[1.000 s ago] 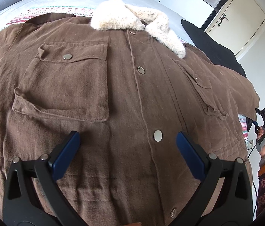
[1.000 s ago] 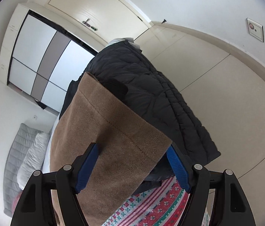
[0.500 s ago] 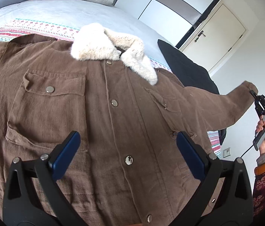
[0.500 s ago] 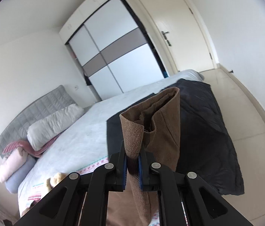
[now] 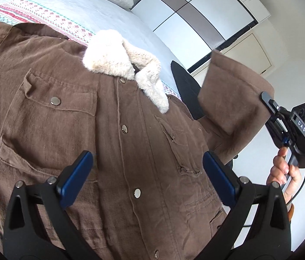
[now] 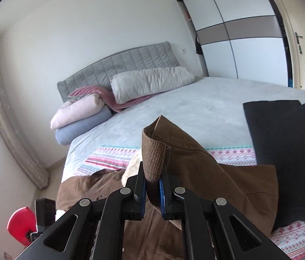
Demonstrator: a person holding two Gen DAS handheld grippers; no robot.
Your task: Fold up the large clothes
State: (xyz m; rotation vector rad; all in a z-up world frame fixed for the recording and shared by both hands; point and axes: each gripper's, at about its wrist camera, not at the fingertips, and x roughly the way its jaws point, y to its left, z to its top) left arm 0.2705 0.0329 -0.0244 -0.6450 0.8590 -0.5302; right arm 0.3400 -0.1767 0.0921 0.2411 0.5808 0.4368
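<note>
A brown jacket with a cream fur collar lies front up and buttoned on the bed. My left gripper hovers open over its lower front, nothing between the blue pads. My right gripper pinches the cuff of the jacket's sleeve, and its jaws are opening slightly with the cuff still pressed between them. In the left wrist view the sleeve is lifted off the bed at the right, held up by the right gripper in a person's hand.
A black garment lies on the bed beside the jacket. A patterned blanket lies under both. Pillows and folded bedding sit at the headboard. A wardrobe stands behind. A red object shows low at the left.
The right gripper shut on the sleeve cuff, then swung it up and over towards the jacket's body. The left gripper tilted up a little and stayed open.
</note>
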